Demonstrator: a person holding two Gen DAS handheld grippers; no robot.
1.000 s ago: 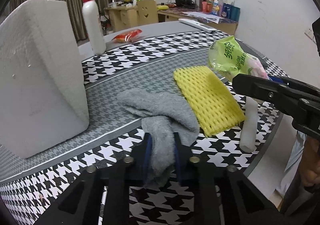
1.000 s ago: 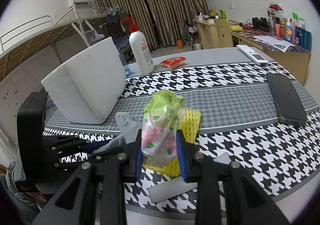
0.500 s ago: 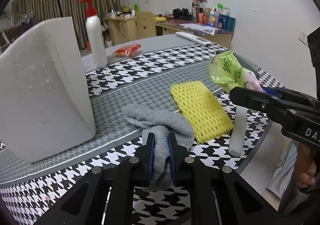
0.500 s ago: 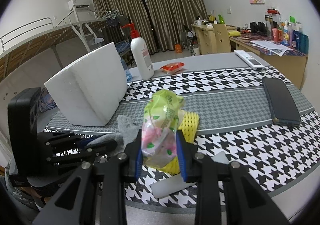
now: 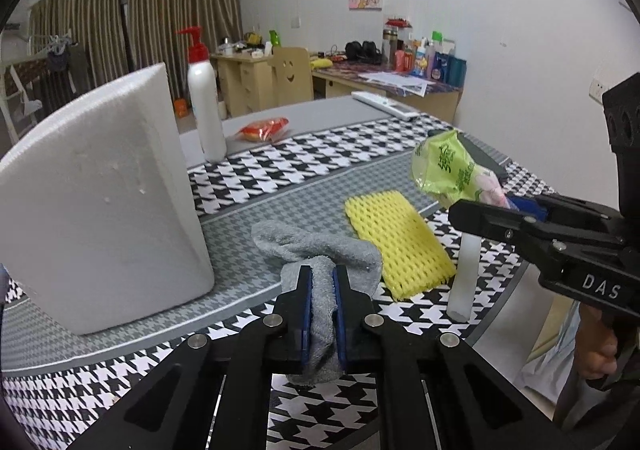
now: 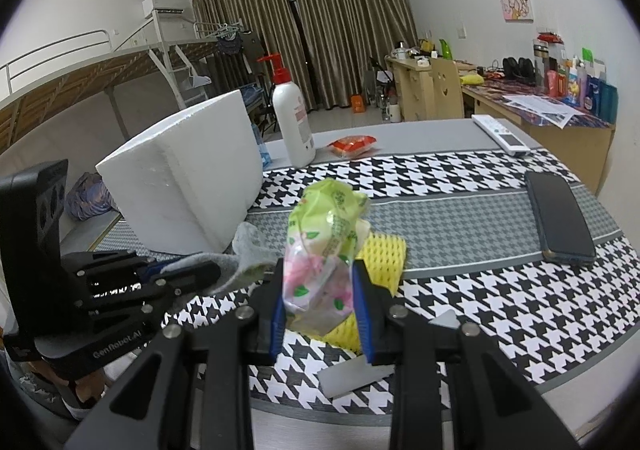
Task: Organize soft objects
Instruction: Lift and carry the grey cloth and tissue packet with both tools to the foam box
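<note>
1. The houndstooth surface (image 5: 304, 158) carries everything here.
2. A white foam block (image 5: 100, 202) stands at its left end.
3. A yellow foam net (image 5: 396, 242) lies flat beside the grey sock (image 5: 320, 250).
4. The left claw (image 5: 322, 314) has just been closing and pinches the sock, lifting one end.
5. The right claw (image 6: 318, 310) grips a green tissue pack (image 6: 324, 246) above the net.
</note>
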